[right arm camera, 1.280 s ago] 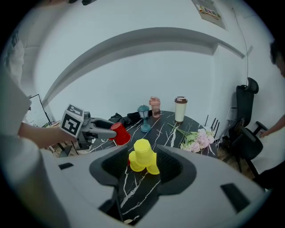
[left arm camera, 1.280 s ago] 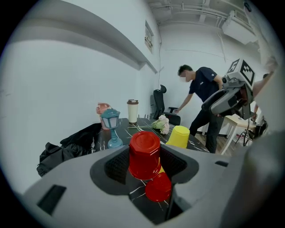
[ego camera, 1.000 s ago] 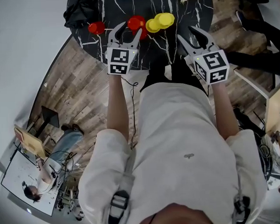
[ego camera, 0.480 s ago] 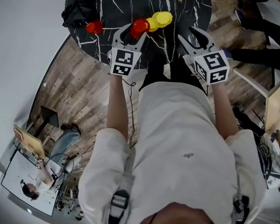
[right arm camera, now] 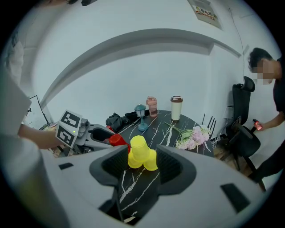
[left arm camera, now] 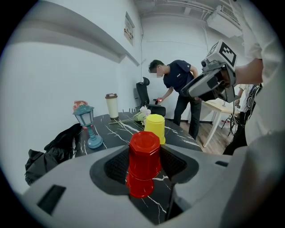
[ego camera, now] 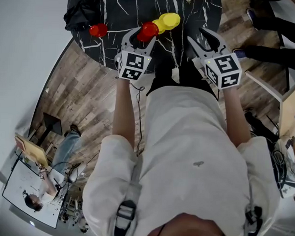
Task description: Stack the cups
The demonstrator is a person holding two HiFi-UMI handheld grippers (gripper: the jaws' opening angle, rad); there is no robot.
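Observation:
On the black marble table (ego camera: 111,51) a red upside-down cup (ego camera: 148,30) stands between the jaws of my left gripper (ego camera: 141,36). In the left gripper view the red cup (left arm camera: 144,156) seems to sit on a second red one, with a small gap to each pad, so the left gripper (left arm camera: 143,171) is open around it. Just beyond stand the yellow cups (ego camera: 166,21), one stacked on two in the right gripper view (right arm camera: 140,153). My right gripper (ego camera: 199,37) hangs open and empty at the table's near edge, short of the yellow cups.
A lone red cup (ego camera: 98,29) sits at the table's left. A black bag (left arm camera: 49,151), a blue lantern (left arm camera: 87,124), a tumbler (left arm camera: 111,105) and flowers (right arm camera: 191,136) occupy the far side. A person (left arm camera: 178,84) bends by an office chair beyond the table.
My left gripper has moved forward and to the right, so the red cup now stands between its jaws. The right gripper has hardly moved.

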